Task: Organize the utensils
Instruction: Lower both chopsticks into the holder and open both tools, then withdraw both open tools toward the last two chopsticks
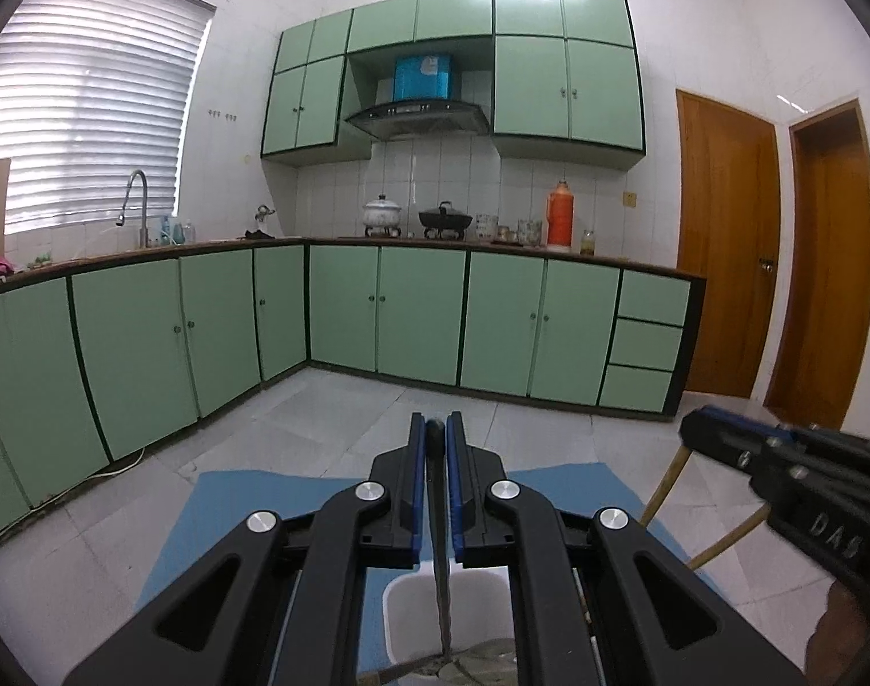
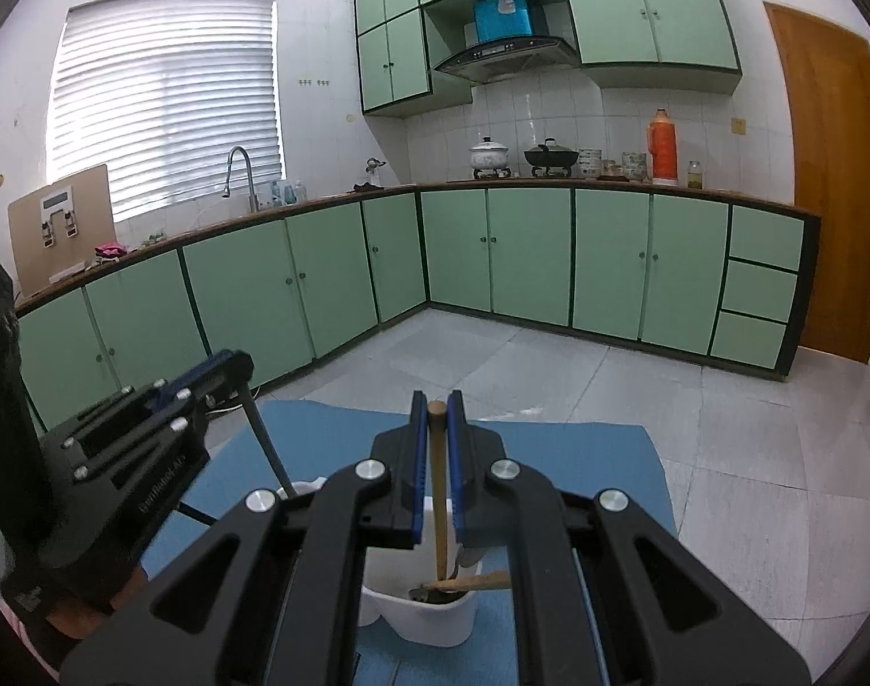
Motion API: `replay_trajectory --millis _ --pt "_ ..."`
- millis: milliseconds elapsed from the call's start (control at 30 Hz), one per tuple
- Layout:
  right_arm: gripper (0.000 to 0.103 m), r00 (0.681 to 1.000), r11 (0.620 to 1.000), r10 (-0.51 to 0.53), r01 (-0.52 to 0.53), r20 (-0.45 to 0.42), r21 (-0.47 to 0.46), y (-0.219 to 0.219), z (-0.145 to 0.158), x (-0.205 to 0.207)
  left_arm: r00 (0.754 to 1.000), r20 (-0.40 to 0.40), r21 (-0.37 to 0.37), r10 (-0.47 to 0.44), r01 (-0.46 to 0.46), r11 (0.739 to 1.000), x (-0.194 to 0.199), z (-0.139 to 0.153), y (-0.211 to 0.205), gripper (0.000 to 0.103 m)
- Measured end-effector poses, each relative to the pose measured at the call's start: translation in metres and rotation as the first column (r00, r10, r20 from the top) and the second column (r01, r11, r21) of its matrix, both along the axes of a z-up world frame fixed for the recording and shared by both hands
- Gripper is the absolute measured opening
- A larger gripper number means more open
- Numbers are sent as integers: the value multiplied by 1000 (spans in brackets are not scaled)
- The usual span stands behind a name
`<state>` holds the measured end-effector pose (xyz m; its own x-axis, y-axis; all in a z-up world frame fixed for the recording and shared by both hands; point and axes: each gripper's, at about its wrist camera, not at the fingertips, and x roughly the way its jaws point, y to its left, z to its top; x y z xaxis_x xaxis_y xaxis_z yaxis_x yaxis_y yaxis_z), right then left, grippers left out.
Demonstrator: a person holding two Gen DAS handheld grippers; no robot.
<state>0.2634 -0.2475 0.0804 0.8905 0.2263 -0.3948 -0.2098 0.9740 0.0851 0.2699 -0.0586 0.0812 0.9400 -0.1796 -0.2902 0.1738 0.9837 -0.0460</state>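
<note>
While clamped upright, dark-handled utensil (image 1: 436,457), wooden-handled utensil (image 2: 438,480), white container (image 2: 429,611).

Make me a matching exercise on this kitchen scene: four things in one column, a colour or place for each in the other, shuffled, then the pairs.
Things:
1. utensil in the left hand-held gripper
2. utensil in the right hand-held gripper
3. container
4. flask

Descriptions:
A. orange, on the counter by the door
B. dark metal handle
C. white, on the blue mat
D. light wooden handle

Pairs: 1-B, 2-D, 3-C, 4-A
</note>
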Motion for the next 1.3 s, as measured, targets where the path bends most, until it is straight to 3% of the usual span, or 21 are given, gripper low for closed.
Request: replay_trajectory --millis 133,200,400,567,700,900,1300 --pt "10 1000 1000 -27 27 2 -2 -4 3 -2 1000 -4 -4 2 -2 1000 -4 0 1 15" --pt "19 999 999 -34 34 9 9 -7 7 -3 1000 7 -9 5 -5 1000 -10 4 4 31" --pt "44 996 997 -74 72 57 38 -22 17 -23 997 70 -40 20 -17 999 -30 22 13 66" --pt "60 989 994 -106 105 101 12 -29 18 -52 991 124 -65 41 -33 997 -59 33 23 81" --pt "73 987 995 -103 104 127 2 -33 9 -81 989 140 -85 49 -37 996 -90 29 31 87" --pt "82 987 996 -89 91 131 -4 -37 -19 -132 990 126 -55 60 -54 997 -140 3 34 94" --pt "84 994 994 -96 99 50 -55 -20 -97 -211 998 -18 42 65 -64 997 -218 -79 28 94"
